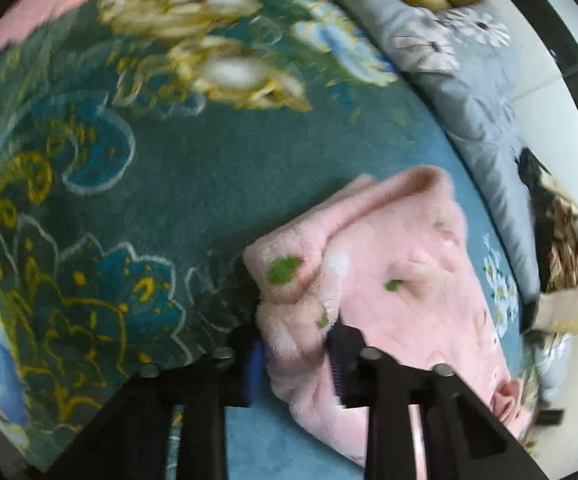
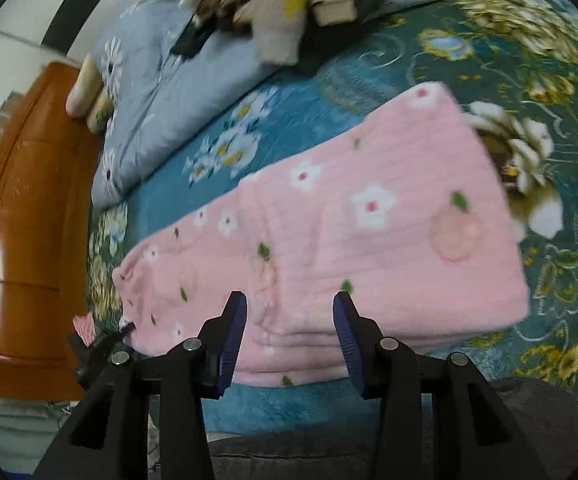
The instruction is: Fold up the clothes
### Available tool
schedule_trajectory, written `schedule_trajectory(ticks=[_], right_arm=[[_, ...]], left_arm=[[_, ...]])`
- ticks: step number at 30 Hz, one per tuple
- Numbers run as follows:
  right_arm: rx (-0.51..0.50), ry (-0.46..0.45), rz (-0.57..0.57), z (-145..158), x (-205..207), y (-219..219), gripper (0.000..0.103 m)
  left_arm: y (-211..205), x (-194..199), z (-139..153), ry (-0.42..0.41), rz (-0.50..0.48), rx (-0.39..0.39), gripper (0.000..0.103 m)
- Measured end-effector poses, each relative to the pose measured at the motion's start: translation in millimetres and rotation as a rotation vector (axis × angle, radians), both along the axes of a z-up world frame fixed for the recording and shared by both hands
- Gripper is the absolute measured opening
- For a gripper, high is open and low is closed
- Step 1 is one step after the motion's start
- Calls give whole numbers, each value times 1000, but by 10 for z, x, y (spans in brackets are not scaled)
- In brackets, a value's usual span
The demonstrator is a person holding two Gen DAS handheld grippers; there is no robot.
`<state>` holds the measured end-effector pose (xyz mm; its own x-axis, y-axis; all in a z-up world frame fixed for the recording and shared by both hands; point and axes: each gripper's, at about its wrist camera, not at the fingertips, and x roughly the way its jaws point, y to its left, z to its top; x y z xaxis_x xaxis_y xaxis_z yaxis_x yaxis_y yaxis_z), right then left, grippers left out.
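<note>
A pink fleece garment (image 2: 361, 240) printed with white flowers and peaches lies folded in a long strip on the teal floral bedspread (image 2: 469, 64). My right gripper (image 2: 291, 336) is open just above its near edge, and the fleece shows between the fingers without being pinched. In the left wrist view, a bunched end of the same pink garment (image 1: 389, 264) sits between the spread fingers of my left gripper (image 1: 295, 360), which is open. Fleece touches both pads. The picture is blurred by motion.
A grey-blue flowered quilt (image 2: 157, 80) runs along the far side of the bed, with a heap of other clothes (image 2: 281, 4) on it. An orange wooden headboard (image 2: 21, 232) stands at the left. Bare bedspread (image 1: 169, 168) lies left of the garment.
</note>
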<state>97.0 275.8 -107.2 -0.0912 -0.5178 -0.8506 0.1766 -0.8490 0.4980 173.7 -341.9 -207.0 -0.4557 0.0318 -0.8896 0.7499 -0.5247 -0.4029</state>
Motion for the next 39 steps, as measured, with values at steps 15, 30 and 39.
schedule_trajectory(ticks=[15, 30, 39], right_arm=[[-99, 33, -247, 160, 24, 1025, 46], [-48, 9, -384, 54, 63, 1706, 46], [11, 37, -154, -29, -410, 1022, 52]], left_arm=[[3429, -1620, 1775, 486, -967, -23, 22], [4659, -1763, 775, 156, -1263, 314, 54], [2840, -1528, 764, 82, -859, 70, 62]])
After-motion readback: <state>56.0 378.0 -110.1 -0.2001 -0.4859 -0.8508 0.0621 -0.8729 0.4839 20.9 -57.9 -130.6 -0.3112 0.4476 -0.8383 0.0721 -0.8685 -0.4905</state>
